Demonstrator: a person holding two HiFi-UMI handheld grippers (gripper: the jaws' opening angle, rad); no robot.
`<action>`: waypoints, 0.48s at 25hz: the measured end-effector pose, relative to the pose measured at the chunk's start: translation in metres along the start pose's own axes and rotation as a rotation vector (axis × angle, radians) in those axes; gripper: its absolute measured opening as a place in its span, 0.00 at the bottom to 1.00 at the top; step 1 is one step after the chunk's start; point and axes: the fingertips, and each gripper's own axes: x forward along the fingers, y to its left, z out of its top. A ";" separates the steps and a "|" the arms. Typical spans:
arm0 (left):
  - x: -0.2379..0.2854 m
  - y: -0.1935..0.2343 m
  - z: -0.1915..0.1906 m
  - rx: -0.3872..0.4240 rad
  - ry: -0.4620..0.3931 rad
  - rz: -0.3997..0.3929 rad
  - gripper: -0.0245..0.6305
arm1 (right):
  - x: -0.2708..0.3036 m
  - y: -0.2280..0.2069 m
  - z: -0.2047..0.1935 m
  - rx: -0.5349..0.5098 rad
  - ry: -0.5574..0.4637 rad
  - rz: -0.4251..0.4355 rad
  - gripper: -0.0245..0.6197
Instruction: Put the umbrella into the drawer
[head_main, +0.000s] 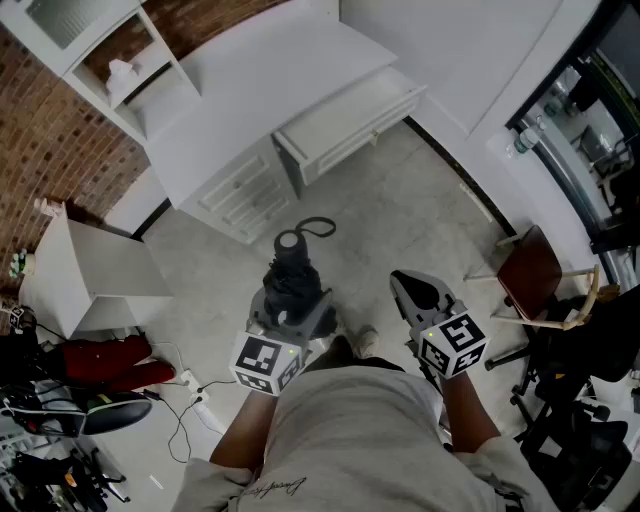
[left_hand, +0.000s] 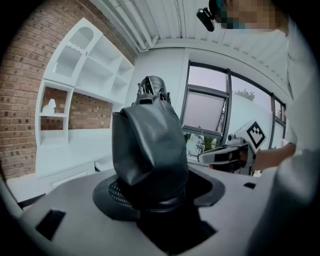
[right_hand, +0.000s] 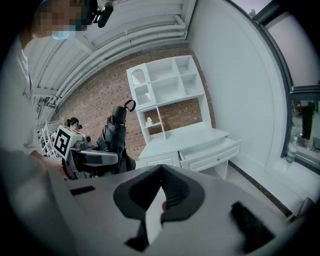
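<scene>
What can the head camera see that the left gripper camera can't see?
Only the head view shows the brown chair and the strap loop on top of the umbrella. Only the left gripper view shows the big window and the ceiling. Both views show the umbrella, the white shelves and the right gripper.

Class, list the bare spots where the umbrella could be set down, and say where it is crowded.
Free: the desktop between the shelf unit and the open drawer; the floor before the drawer. Crowded: cables at left, chair at right.
</scene>
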 end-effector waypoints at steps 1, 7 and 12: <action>-0.001 -0.001 0.000 0.003 0.001 -0.001 0.48 | -0.001 0.001 0.000 0.002 -0.002 -0.003 0.08; -0.001 -0.008 0.006 0.016 0.000 -0.014 0.47 | -0.007 0.003 0.003 0.000 -0.017 -0.011 0.08; 0.007 -0.011 0.011 0.025 -0.002 -0.022 0.48 | -0.008 -0.004 0.001 -0.002 -0.012 -0.014 0.08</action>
